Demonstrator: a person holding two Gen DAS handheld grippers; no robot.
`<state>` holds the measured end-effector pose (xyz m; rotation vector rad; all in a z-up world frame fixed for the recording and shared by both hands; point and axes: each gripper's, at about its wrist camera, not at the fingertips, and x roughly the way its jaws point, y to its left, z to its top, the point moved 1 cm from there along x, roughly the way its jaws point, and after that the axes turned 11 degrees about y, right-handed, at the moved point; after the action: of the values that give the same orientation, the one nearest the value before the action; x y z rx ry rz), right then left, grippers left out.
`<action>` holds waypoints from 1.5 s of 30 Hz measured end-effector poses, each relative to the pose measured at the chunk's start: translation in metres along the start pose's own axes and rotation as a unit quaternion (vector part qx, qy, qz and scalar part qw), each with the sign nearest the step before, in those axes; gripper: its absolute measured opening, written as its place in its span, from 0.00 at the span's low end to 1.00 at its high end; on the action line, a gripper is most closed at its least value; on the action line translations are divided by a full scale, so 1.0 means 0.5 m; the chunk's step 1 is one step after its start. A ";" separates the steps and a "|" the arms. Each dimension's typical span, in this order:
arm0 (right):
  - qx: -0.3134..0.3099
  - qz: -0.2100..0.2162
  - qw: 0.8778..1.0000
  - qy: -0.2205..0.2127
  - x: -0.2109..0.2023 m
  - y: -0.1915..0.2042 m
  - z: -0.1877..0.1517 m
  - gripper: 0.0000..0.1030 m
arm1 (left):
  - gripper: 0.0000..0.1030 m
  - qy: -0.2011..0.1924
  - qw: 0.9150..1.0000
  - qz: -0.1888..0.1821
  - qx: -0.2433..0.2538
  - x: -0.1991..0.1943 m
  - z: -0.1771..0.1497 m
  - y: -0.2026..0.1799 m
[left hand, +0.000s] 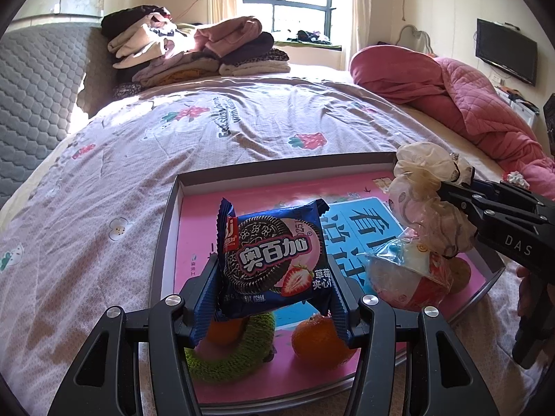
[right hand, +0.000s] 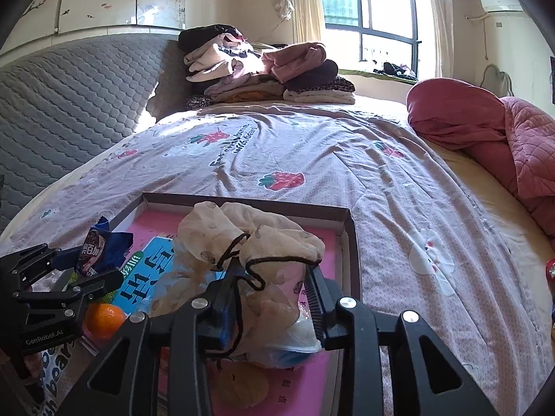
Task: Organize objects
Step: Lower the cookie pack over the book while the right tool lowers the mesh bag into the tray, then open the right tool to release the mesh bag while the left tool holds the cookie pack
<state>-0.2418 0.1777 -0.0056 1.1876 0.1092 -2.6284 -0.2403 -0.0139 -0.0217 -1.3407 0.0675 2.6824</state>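
Observation:
A shallow grey tray lies on the bed with a pink book as its floor. My left gripper is shut on a blue strawberry cookie packet and holds it upright above the tray. Below it lie a tangerine and a green knitted ring. My right gripper stands open over the tray's right side. A cream scrunchie sits loosely between its fingers, its black cord draped over one, resting on a bagged toy.
A brown round thing lies in the tray near the toy. Folded clothes are piled at the bed's far end, with a pink quilt at the right and a grey padded headboard at the left. Strawberry-print sheet surrounds the tray.

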 end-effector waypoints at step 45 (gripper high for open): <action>0.012 0.004 1.000 0.019 -0.059 0.001 0.015 0.49 | 0.57 0.009 0.999 -0.002 0.052 -0.009 -0.024 -0.071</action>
<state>-0.2283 0.1817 0.0214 1.2432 0.0795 -2.6089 -0.2227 0.0195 -0.0244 -1.3318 0.2020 2.6247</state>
